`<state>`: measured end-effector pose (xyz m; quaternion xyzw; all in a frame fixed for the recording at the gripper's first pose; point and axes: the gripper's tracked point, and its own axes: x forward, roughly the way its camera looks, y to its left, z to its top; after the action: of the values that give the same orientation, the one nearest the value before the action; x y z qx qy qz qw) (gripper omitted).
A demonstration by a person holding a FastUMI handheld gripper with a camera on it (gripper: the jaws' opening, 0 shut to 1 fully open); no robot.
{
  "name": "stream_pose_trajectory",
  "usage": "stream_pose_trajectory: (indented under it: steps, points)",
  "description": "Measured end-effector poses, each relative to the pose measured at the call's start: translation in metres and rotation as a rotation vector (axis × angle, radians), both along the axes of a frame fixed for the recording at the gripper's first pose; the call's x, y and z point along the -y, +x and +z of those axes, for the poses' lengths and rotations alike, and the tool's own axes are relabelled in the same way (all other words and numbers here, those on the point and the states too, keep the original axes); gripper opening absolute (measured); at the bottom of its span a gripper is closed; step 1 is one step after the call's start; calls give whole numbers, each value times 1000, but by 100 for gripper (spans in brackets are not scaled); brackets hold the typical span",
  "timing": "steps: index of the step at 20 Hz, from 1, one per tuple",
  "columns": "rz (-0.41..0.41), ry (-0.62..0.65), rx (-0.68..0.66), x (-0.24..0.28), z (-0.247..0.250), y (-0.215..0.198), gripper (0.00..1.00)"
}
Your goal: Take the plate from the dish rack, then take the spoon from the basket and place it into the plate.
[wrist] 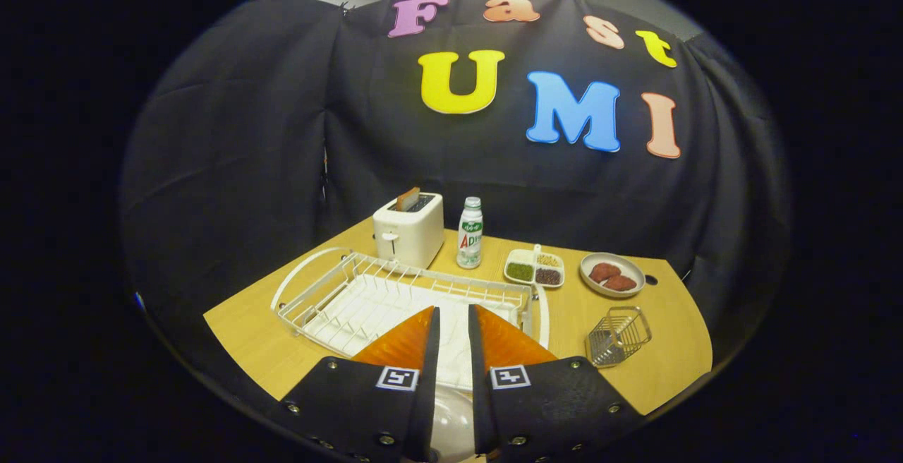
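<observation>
Low in the frame's centre, the gripper (453,309) was nearly closed on a glossy white plate (451,417) (apparently pinched by its rim for carrying) over the white wire dish rack (353,285), the metal wire basket (618,336) lower right.

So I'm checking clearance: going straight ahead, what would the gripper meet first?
Probably the white dish rack just ahead of the nearly closed fingers; depth is unclear.
</observation>
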<state>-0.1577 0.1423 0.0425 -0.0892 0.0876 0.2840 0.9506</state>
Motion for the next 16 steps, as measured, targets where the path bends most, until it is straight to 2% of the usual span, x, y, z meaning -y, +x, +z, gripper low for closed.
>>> stream_pose_trajectory:
  steps: [6,8,10,11,12,16]
  points:
    - [-90,91,110,20,71,21,23]
    - [-132,112,133,32,84,28,52]
    - [-171,140,149,42,93,34,68]
    - [-179,162,157,50,100,27,83]
    - [-185,180,161,49,102,38,97]
    - [-189,222,197,63,114,46,97]
